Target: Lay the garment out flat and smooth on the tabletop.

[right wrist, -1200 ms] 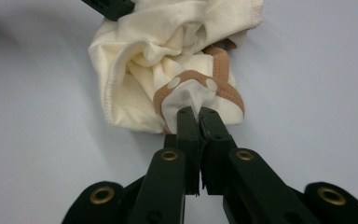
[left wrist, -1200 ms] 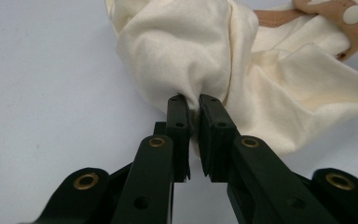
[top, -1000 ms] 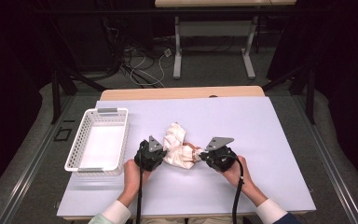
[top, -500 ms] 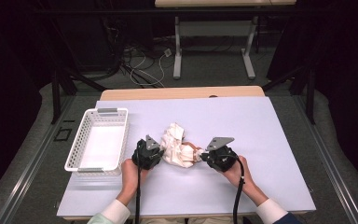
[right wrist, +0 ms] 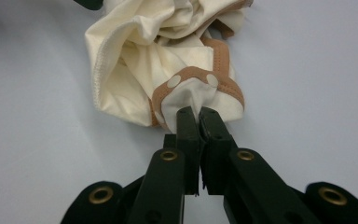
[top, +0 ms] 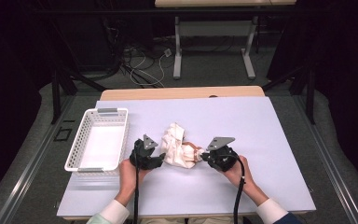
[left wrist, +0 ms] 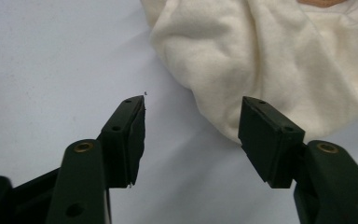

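The crumpled cream garment (top: 178,148) lay on the table (top: 261,135), to the right of the white mesh basket (top: 98,139) and apart from it. The garment carried tan trim with two pale round snaps (right wrist: 173,82), visible in the right gripper view.

The left gripper (left wrist: 191,135) rested at the garment's left edge, between the garment and the basket. Its jaws stood wide apart, with bare table surface between them. The cream fabric lay just beyond the jaw on the right of the left gripper view; contact with that jaw could not be confirmed.

The right gripper (right wrist: 198,113) was positioned at the garment's right edge. Its jaws were pressed together on a fold of cream fabric directly below the tan trim.

In the high view, the left hand (top: 129,171) and right hand (top: 237,169) gripped the two grippers on either side of the garment.
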Tool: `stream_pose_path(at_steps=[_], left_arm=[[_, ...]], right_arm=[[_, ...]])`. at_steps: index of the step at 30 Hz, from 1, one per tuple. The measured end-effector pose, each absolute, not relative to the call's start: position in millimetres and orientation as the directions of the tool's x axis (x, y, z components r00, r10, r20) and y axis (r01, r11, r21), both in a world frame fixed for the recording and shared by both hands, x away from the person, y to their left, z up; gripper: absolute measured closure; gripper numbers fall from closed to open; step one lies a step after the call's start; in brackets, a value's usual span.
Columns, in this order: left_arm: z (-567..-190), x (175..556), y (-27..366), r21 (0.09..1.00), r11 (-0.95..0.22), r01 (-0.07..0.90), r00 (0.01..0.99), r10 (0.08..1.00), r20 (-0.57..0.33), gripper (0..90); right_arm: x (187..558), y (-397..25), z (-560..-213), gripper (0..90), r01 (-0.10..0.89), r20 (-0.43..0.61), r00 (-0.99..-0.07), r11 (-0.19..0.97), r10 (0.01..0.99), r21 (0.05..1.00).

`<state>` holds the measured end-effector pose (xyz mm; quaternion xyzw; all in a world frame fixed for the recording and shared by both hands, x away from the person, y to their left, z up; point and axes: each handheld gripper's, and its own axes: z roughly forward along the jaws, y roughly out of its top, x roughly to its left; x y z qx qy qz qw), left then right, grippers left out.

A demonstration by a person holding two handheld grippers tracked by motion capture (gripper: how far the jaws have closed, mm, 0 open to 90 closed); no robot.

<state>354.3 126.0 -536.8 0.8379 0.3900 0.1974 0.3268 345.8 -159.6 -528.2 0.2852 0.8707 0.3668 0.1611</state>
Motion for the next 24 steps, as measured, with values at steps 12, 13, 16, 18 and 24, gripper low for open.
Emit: stream_pose_path(at_steps=[12,13,16,18,24], left_arm=[[-527.9,342.8,116.7,0.722,-0.485,0.494,0.657,0.752,0.056,34.5],[-527.1,341.3,115.1,0.722,-0.485,0.493,0.661,0.749,0.051,34.3],[-525.6,338.3,111.0,0.726,-0.488,0.484,0.675,0.736,0.045,33.1],[-524.8,336.7,108.6,0.731,-0.487,0.479,0.684,0.729,0.038,32.7],[-523.4,330.9,98.3,0.735,-0.487,0.472,0.696,0.717,0.028,31.5]], right_arm=[[341.6,-153.9,-529.4,87.6,0.374,-0.057,-0.811,0.59,0.582,0.715],[340.5,-152.7,-529.6,87.6,0.373,-0.057,-0.813,0.594,0.579,0.713],[338.0,-149.7,-530.0,87.6,0.369,-0.051,-0.825,0.604,0.564,0.706],[335.8,-146.9,-531.3,87.4,0.374,-0.044,-0.828,0.608,0.559,0.7],[331.4,-138.1,-534.2,85.5,0.358,-0.042,-0.848,0.63,0.528,0.689]])
